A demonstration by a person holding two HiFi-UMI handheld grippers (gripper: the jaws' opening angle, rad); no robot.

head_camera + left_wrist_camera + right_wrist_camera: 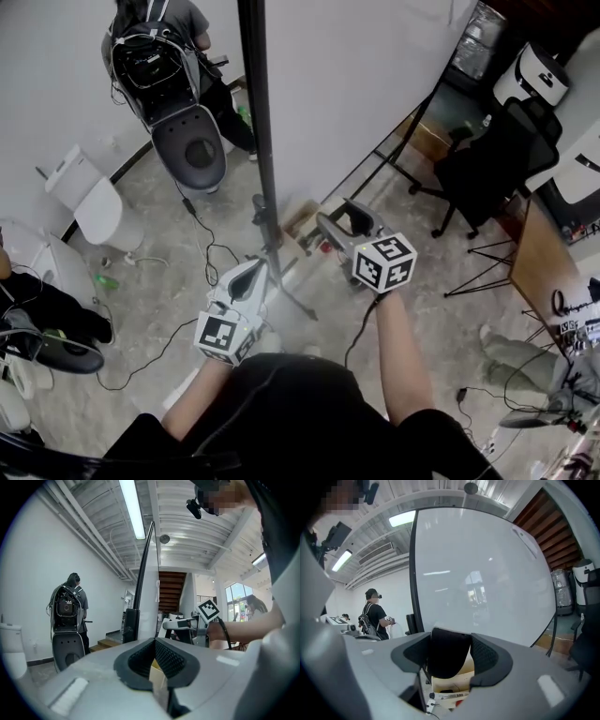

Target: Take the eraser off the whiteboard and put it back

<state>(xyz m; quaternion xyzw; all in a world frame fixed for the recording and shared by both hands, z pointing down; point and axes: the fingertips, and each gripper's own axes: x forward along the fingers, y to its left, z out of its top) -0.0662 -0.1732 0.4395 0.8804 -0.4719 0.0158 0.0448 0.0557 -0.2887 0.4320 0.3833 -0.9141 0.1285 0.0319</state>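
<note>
My right gripper [449,641] clamps the eraser [447,660], aimed at the whiteboard [487,573] for reattaching. My left gripper [154,641] waits unneeded, jaws together.

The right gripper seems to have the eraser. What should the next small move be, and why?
Probably ease the right gripper forward until the eraser sits flat against the whiteboard. Its jaws are closed on the dark eraser, which is off the board. The bare white face fills the view ahead, so only putting it back seems left.

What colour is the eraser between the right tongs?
Black; the right gripper view shows the eraser best.
</note>
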